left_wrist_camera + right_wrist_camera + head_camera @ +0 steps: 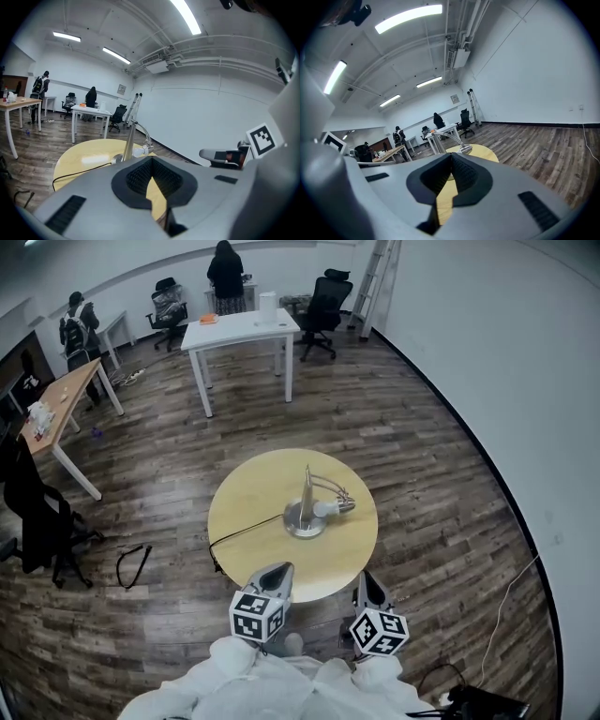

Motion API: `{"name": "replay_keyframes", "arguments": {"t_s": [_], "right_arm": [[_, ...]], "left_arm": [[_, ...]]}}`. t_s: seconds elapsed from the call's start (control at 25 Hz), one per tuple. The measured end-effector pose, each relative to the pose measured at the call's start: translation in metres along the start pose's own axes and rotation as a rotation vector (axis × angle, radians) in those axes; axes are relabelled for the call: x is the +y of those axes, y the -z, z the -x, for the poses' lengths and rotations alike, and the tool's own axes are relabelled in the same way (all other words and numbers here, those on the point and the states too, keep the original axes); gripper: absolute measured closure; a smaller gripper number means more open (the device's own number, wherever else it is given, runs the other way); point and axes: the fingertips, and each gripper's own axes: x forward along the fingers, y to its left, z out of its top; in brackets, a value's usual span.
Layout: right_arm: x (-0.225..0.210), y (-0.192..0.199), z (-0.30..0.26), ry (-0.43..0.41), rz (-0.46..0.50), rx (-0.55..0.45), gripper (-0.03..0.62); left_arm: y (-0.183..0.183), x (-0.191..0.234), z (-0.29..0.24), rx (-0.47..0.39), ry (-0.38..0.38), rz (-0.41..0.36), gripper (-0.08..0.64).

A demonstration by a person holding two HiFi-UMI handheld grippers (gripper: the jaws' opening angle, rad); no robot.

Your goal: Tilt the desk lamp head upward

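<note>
A silver desk lamp (307, 502) stands on the round wooden table (253, 493). Its round base (305, 520) is near the table's middle, and its head (336, 507) hangs low to the right on a curved neck. A black cable (246, 531) runs off the left edge. My left gripper (277, 575) and right gripper (367, 585) hover side by side at the table's near edge, short of the lamp. Both are shut with nothing in them. The lamp (129, 140) shows beyond the left gripper (151, 159); its head (465, 148) shows past the right gripper (451, 154).
A white desk (242, 331) and office chairs (323, 301) stand at the back, with a ladder (375, 277) by the curved white wall. A wooden desk (61, 404) and a black chair (42, 517) are at the left. Two people (225, 277) stand far off. A black strap (133, 563) lies on the floor.
</note>
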Motion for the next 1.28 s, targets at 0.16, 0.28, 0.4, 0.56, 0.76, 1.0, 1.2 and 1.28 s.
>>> {"name": "replay_keyframes", "arguments": {"t_s": [0.16,0.28,0.4,0.56,0.76,1.0,1.2,1.28], "right_arm": [[-0.005,-0.003,-0.013,0.01,0.003,0.008,0.58],[-0.008,-0.002,-0.021,0.018,0.003,0.013,0.58],[-0.009,-0.004,-0.027,0.023,-0.004,0.012,0.58],[-0.012,-0.007,-0.035,0.024,-0.006,0.015,0.58],[-0.022,-0.006,-0.054,0.026,-0.006,0.038,0.58],[-0.023,-0.021,-0.096,-0.02,0.004,0.042,0.58],[-0.031,-0.037,-0.134,-0.055,0.016,0.062,0.58],[-0.036,-0.047,-0.149,-0.071,0.024,0.062,0.58]], "left_arm": [[-0.006,0.011,-0.014,-0.005,-0.004,0.01,0.561],[-0.005,0.016,-0.02,0.003,-0.003,0.02,0.561],[-0.003,0.018,-0.025,0.018,0.004,0.021,0.561],[-0.005,0.019,-0.035,0.031,0.007,0.016,0.561],[-0.005,0.028,-0.051,0.04,-0.01,0.028,0.561],[-0.018,0.047,-0.076,0.036,-0.052,0.035,0.561],[-0.037,0.059,-0.105,0.022,-0.087,0.05,0.561],[-0.045,0.063,-0.117,0.015,-0.104,0.058,0.561]]}}
